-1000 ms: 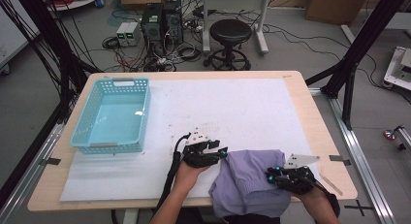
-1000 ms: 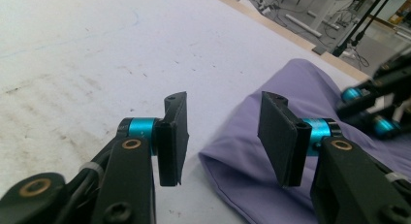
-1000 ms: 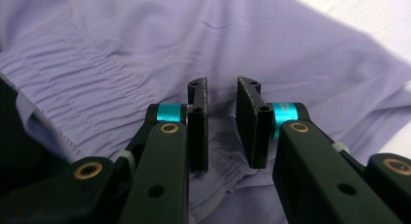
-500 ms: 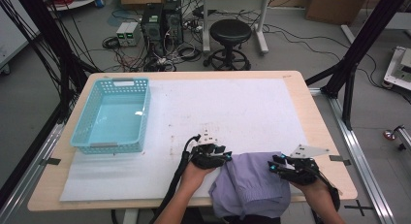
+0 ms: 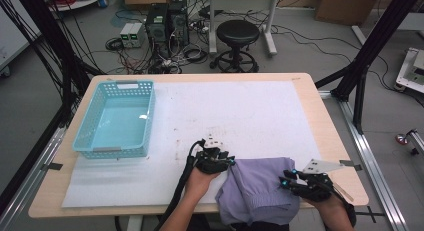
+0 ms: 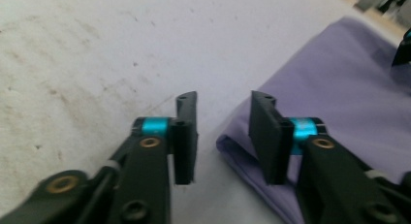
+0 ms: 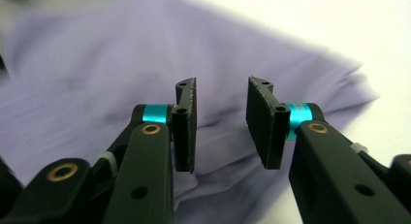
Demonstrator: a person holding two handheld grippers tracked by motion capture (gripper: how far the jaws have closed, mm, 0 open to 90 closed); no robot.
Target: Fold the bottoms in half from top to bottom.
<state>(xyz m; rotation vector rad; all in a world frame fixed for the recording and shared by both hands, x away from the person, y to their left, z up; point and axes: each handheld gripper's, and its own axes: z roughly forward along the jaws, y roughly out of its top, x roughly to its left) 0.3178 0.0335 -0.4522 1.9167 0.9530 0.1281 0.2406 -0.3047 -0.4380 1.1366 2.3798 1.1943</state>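
Note:
A lilac cloth point(image 5: 257, 191) lies bunched at the table's front edge, partly hanging over it. My left gripper point(image 5: 229, 162) lies low on the white mat at the cloth's left edge. Its jaws have just been opening and stand apart point(image 6: 224, 100). A folded corner of the cloth point(image 6: 339, 88) lies by the right jaw, and nothing is pinched. My right gripper point(image 5: 285, 179) sits at the cloth's right side and points left over it. Its jaws point(image 7: 222, 86) have been opening too. Behind the gap lies cloth point(image 7: 97, 78), which the pads do not touch.
A turquoise mesh basket point(image 5: 117, 121) stands on the left of the white mat point(image 5: 240, 111), with nothing in it. The wooden table's front edge point(image 5: 125, 211) runs just under both hands. Black frame posts, a stool and cables stand beyond the table.
Both hands stay almost in place at the two sides of the cloth. The right hand has shifted only slightly.

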